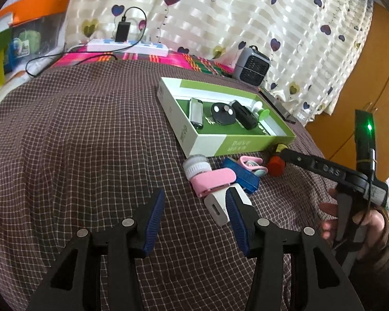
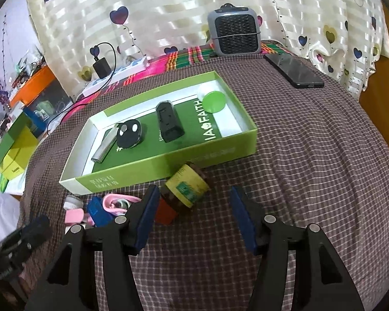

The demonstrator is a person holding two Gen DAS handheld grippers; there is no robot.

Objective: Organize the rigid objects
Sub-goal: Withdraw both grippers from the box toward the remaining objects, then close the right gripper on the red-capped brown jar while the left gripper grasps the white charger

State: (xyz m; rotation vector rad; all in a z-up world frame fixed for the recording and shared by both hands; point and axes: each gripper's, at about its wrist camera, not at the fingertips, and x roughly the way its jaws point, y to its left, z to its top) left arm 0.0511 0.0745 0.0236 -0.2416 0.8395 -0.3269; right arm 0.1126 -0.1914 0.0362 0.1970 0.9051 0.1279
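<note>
Between the right gripper [image 2: 192,216] pads and the green box [image 2: 168,160] lies the small jar [image 2: 186,188] with the yellow label and red lid [image 2: 166,211], tipped on its side on the checked cloth [image 2: 311,168]. I note its long axis runs diagonally, lid end toward my left pad [image 2: 146,217], base toward the box wall, which it sits just beside. Both right jaws stand apart with nothing pressed between them; the jar is ahead of the tips and offset to the left pad's side, which overlaps the lid in view. I judge a small shift leftward and forward is needed before closing across the body.

My left gripper [image 1: 195,216] is likewise apart and empty. Its right pad [image 1: 236,217] overlaps the white charger block [image 1: 215,207], which lies off that side rather than between the pads, next to the pink clip [image 1: 212,180] and blue item [image 1: 243,178]. The right hand is nearer the jar.
</note>
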